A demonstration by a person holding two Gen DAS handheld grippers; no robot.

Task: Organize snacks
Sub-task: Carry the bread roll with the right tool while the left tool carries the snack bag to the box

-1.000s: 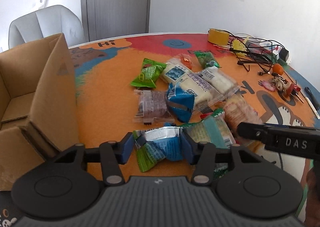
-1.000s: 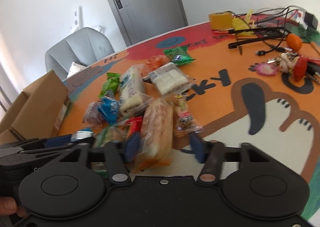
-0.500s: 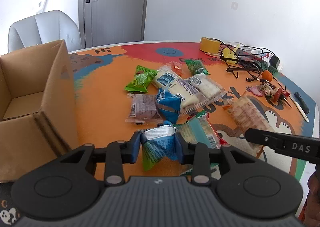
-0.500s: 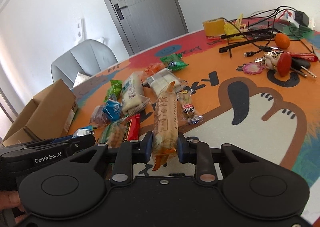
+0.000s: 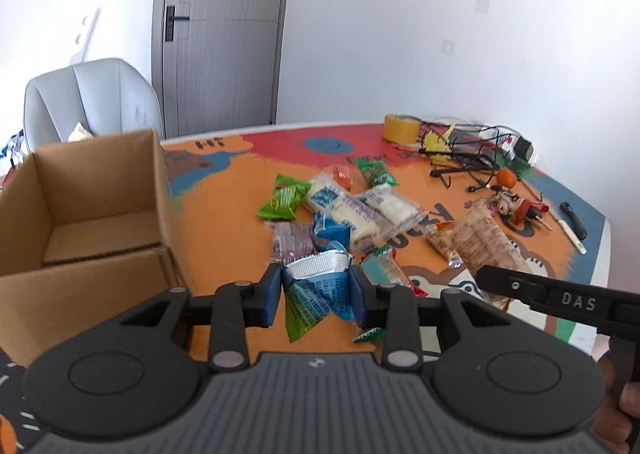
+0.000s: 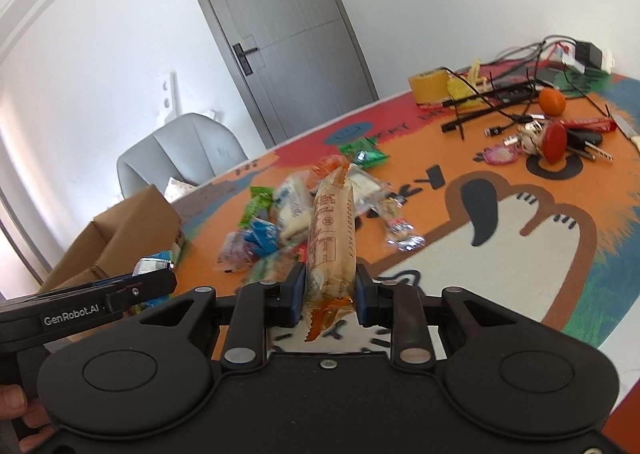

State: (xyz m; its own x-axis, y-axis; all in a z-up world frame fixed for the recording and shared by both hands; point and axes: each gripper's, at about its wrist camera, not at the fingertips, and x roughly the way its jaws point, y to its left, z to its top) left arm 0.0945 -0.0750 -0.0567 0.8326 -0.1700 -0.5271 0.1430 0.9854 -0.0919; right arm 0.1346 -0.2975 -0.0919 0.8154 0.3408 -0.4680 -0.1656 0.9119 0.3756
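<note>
Cardboard box (image 5: 96, 209) stands open at the left edge of the round table (image 5: 224, 189), its flaps folded back and its floor bare; it looks like the place meant for the snacks, which would explain why both claws carry a packet. Just right of the box, the left gripper (image 5: 316, 296) is narrowed to a pinch on a blue-and-green foil snack packet (image 5: 314, 290), its pads pressing the packet's sides so the crimped silver end sticks up and the green tail hangs below, clear of the table. Beyond it the remaining snack pile (image 5: 348, 209) lies loose in the middle of the orange mat, well apart from the box. Farther right, the right gripper (image 6: 329, 294) is nearly pressed together on a long orange-tinted bread packet (image 6: 331, 242), held by its lower end so the length stands almost upright off the table. At the far right sit cables (image 6: 508, 97), keys (image 6: 560, 141) and a tape roll (image 6: 428, 85), no part of the sorting.
</note>
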